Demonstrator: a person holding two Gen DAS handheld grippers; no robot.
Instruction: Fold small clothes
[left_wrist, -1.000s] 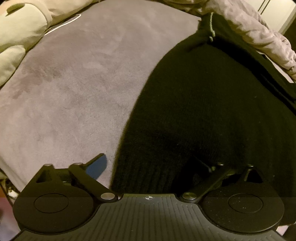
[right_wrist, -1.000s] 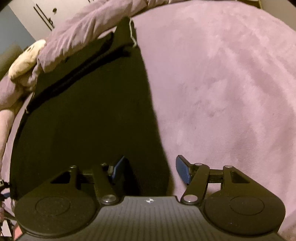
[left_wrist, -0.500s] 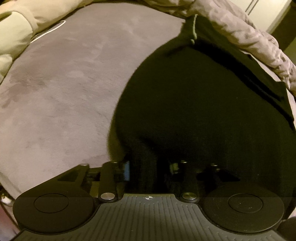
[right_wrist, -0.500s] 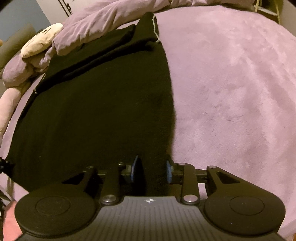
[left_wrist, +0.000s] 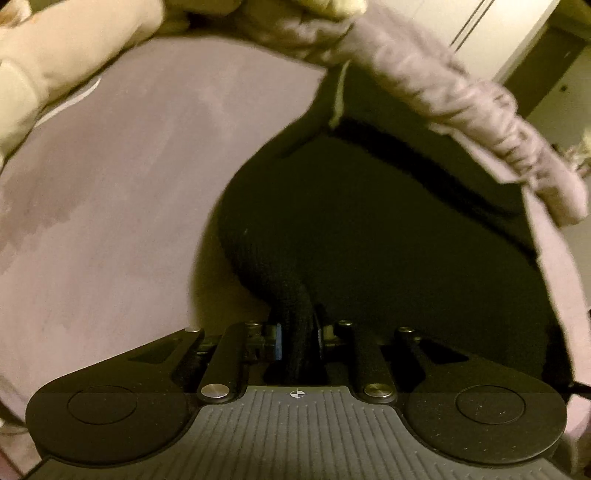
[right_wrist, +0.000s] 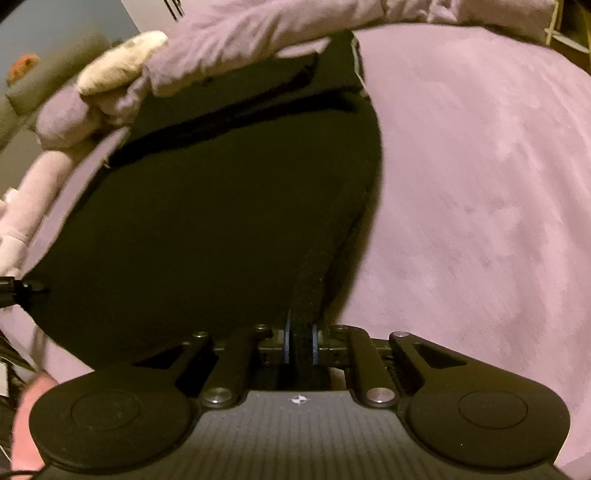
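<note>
Both grippers (left (left_wrist: 297, 338), right (right_wrist: 301, 341)) pinching black garment (left_wrist: 369, 229) hem

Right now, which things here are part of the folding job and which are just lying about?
Part of the job:
black knit garment
left gripper, shut on its edge
right gripper, shut on its edge

Just lying about:
purple blanket underneath
crumpled duvet
plush toy

My left gripper (left_wrist: 297, 338) hid the pinched hem of the black knit garment (left_wrist: 369, 229) behind its pads, as did my right gripper (right_wrist: 300, 341). The rumpled duvet (left_wrist: 461, 96) covered the garment's far edge, and motion blur smeared the pale plush toy (right_wrist: 122, 61).
</note>
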